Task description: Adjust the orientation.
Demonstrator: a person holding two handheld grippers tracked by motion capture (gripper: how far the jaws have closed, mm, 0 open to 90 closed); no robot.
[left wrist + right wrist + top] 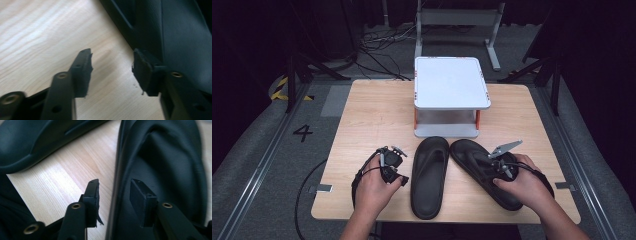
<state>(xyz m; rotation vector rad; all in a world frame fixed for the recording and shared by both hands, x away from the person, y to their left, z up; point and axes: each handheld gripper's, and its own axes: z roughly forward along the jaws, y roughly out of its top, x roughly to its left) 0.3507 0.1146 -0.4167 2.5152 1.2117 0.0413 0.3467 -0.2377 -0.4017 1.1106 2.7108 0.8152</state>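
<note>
1. High view: wooden table (372, 115), white stand (451, 82) at the back. Two black sandals in front of it, left sandal (430, 177) straight, right sandal (484, 172) angled.
2. Left gripper view: left hand-held gripper (112, 68) wide, empty, one jaw at the sandal's edge.
3. Right gripper view: right hand-held gripper (113, 195) wide, jaws straddling the right sandal's edge, not clamped.

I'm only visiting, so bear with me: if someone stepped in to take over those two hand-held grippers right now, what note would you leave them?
Left gripper: open, beside the left slipper, gripping nothing.
Right gripper: open, jaws astride the edge of the right slipper, not closed on it.
Both slippers lie flat on the table, in front of the small white rack.
Done: nothing lifted.
Left: probably grip the slippers and move them, perhaps onto the rack.
</note>
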